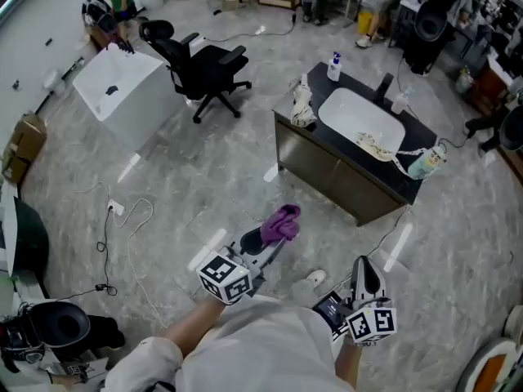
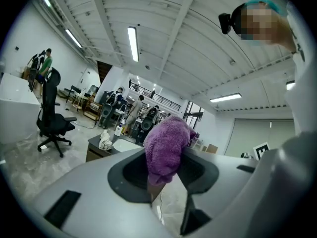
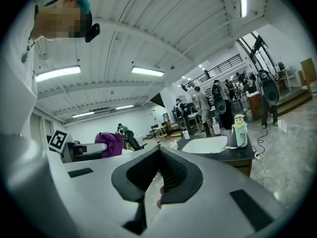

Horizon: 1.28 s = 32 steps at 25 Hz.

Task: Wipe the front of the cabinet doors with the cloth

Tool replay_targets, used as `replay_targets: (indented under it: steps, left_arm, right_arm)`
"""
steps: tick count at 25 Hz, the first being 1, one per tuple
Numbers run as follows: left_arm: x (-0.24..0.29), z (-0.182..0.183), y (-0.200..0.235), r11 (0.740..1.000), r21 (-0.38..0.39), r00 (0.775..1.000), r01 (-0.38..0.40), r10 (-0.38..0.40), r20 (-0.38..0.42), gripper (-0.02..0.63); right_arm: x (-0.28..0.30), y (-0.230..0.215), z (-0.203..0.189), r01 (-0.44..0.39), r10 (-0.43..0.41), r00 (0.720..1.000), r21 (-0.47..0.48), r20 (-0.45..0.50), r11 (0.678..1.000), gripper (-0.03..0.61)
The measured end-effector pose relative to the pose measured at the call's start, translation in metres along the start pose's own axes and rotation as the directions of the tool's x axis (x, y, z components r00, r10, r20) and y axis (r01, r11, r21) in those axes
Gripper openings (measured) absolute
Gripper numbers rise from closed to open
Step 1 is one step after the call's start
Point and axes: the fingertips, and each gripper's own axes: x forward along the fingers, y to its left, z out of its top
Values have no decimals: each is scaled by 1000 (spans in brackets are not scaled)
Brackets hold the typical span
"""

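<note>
While the left gripper (image 1: 274, 240) points forward gripping the cloth (image 1: 280, 222), the right gripper (image 1: 366, 265) has jaws together.

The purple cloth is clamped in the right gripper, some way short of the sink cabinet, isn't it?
No: the purple cloth is clamped in the left gripper, as the left gripper view shows. The right gripper is shut on nothing. The cloth is indeed some way short of the sink cabinet.
</note>
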Motion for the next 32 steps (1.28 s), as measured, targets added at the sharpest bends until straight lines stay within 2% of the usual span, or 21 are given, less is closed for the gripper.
replay_targets:
  steps: [5,8,11,15,18,22,27,32]
  left_arm:
    - [76,5,-26,999,24,999,-35,34,13,141]
    - [119,-3,-39,999,24,1000,-22,23,-3,141]
    - [154,-19,-39,999,43,999,-5,7,-49,141]
    - [183,-46,-26,1000,15,990,-4,6,-141,141]
    - [208,-65,-12,999,11,981,34,-32,-192,141]
    - [231,-89,4,992,-9,953,123,-120,-279,141]
    - [267,-112,35,976,-52,911,213,-218,-349,141]
    - [297,-159,70,958,-43,848,284,-272,-455,141]
  right_arm:
    - [5,-76,30,-6,6,1000,-4,-28,1000,26]
    - [12,-124,38,9,-9,999,-10,-46,1000,26]
    - [23,-159,30,48,-47,996,18,-80,999,26]
    - [34,-179,14,82,-75,986,41,-146,996,26]
    - [51,-195,6,109,-104,981,27,-161,994,26]
    - [68,-203,-7,186,-180,968,17,-177,982,26]
    - [102,-212,-31,243,-239,947,-9,-215,970,26]
    - [125,-228,-71,285,-289,927,-54,-238,957,26]
